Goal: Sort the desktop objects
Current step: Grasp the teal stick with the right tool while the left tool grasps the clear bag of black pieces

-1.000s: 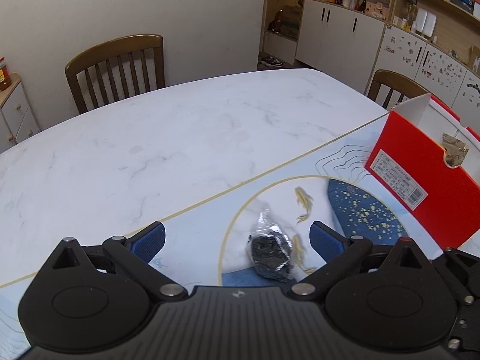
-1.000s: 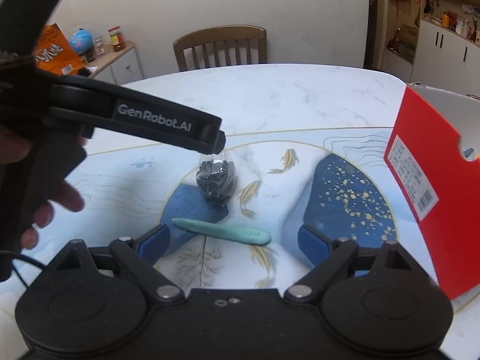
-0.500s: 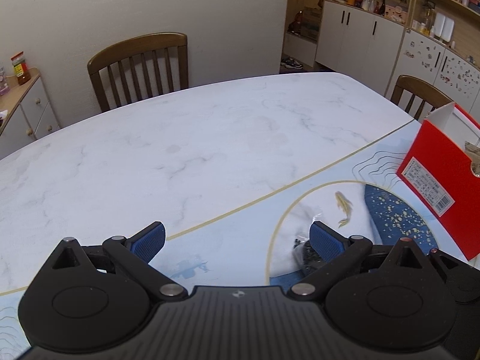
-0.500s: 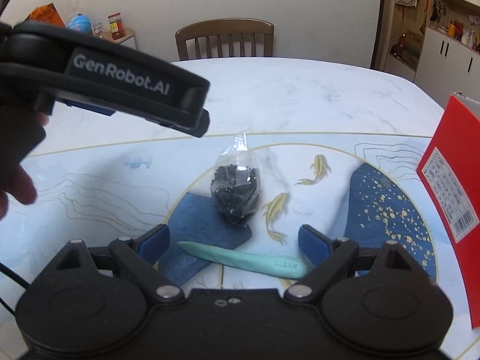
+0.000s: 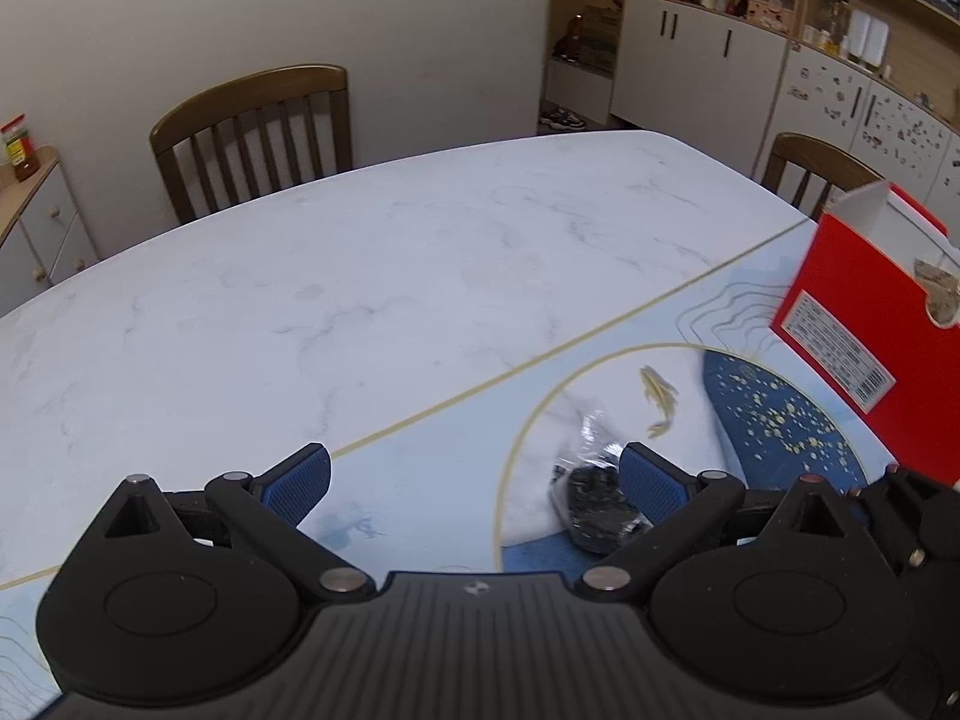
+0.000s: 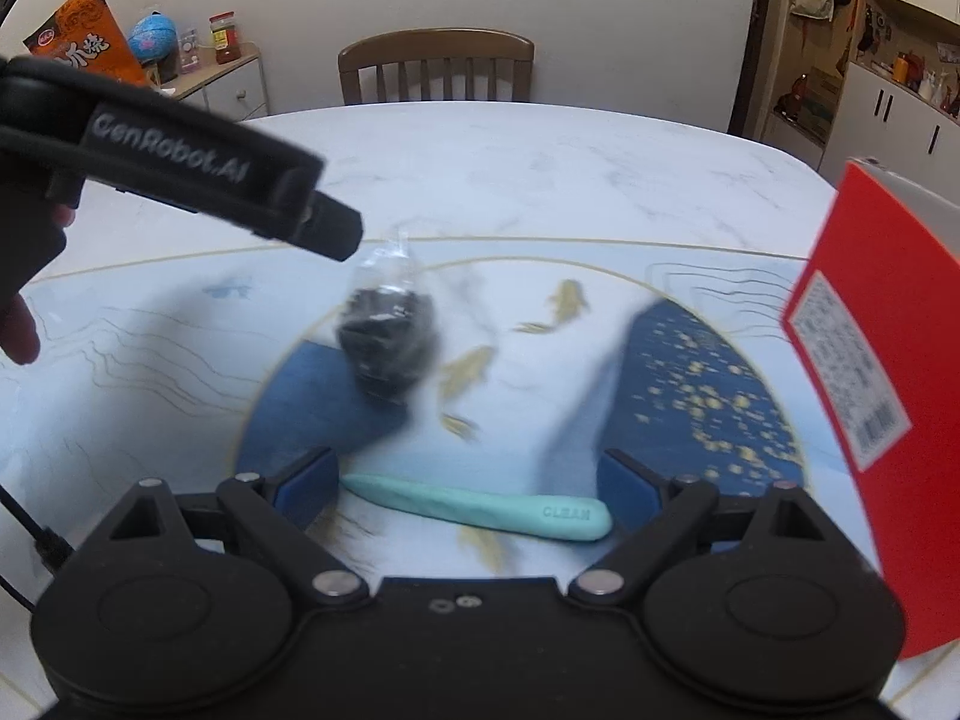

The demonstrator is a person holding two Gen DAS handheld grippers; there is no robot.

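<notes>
The teal tool is seen lying crosswise on the mat, just ahead of the right gripper, whose jaws are held wide apart and empty. The left gripper, equally spread, is placed left of the clear bag. The bag's contents are blurred, and the red box is cut off.

R gripper open over teal tool; black-bits bag beyond; red box right.

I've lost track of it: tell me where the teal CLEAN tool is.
In the right wrist view, the teal tool lies flat on the mat between the open right gripper fingers, nearer than the bagged black bits.
</notes>
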